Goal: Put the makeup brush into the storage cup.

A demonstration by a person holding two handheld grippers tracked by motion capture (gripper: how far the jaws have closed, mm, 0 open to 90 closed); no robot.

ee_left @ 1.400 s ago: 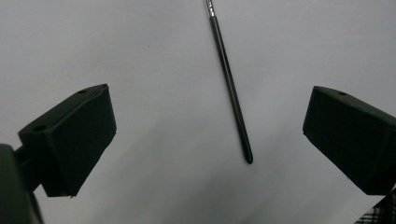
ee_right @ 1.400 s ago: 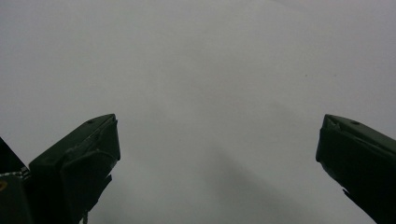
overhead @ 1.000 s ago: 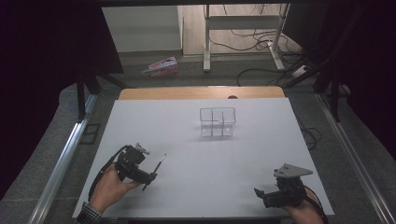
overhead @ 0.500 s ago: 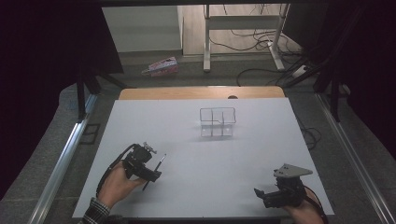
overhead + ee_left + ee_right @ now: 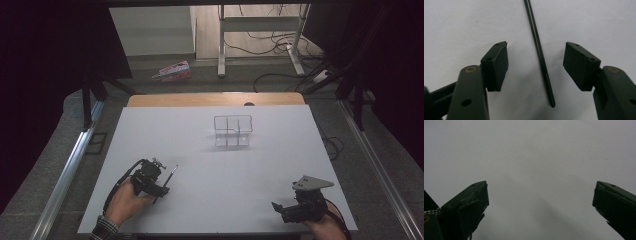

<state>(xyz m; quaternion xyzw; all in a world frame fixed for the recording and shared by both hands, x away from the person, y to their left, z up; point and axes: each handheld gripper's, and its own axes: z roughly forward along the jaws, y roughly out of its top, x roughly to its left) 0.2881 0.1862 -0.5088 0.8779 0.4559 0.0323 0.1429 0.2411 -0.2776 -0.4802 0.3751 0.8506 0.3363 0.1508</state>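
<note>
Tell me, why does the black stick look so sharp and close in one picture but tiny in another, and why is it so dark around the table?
In the left gripper view the pen lies sharp between the open pads, with a soft shadow beside it. In the high view it is a thin sliver by the left gripper; the white table is lit while the edges fall black. The right gripper view is dim, grey and plain.

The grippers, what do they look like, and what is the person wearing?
Both are black. The left gripper has two chunky arms with round holes and brass-coloured pins, ending in blocky black pads. A black cable loops from it in the high view. The right gripper carries a grey three-cornered plate on top. A checked sleeve cuff shows at the left wrist.
</note>
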